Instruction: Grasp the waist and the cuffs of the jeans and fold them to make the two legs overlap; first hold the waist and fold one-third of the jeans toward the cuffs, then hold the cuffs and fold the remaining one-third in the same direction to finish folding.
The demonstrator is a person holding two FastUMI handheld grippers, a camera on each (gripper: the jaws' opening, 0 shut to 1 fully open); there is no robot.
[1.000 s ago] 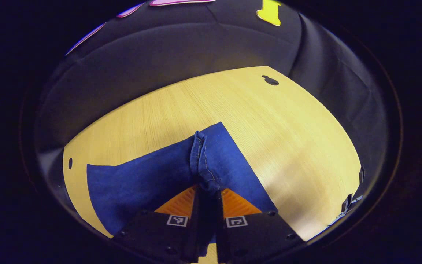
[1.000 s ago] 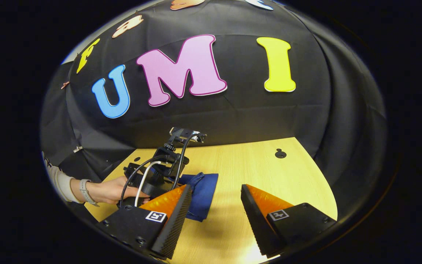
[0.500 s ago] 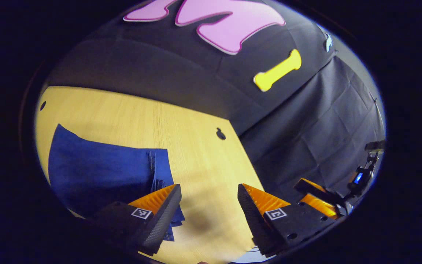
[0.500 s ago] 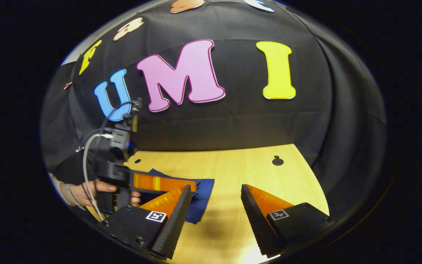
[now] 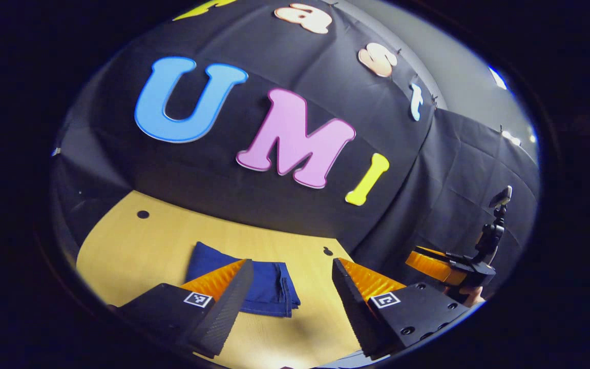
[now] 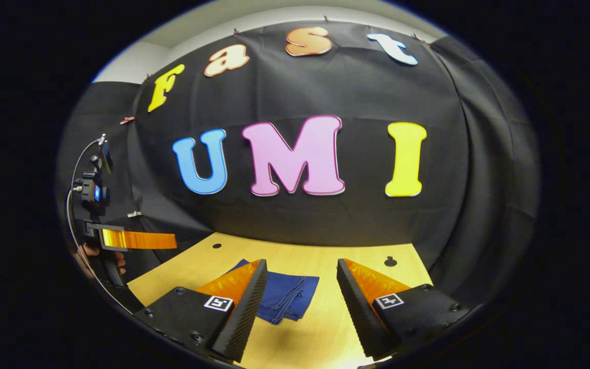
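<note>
**Jeans folded on the table, both claws spread and holding nothing**

Jeans [image 5: 254,287] lie as a flat folded bundle on the wooden table [image 5: 136,246], and we see them just past the tips of our left claw [image 5: 290,277], partly behind its left finger. The stacked edges of the fold face the gap between the fingers. Our left claw stands wide apart, nothing between its fingers, raised clear of the cloth.

In the right gripper view the jeans [image 6: 287,297] sit ahead of our right claw [image 6: 300,277], again mostly toward its left finger, with a seam and loose folded edges showing in the gap. That claw is also spread wide and grips nothing; it does not touch the denim.

Off to the right of our left claw, well apart from the jeans, we see the right claw [image 5: 430,262] held in front of the black booth wall [image 5: 454,169]. Far to the left of our right claw, the left claw [image 6: 139,239] is held up by a hand [image 6: 90,253], above the level of the table [image 6: 356,256].
</note>
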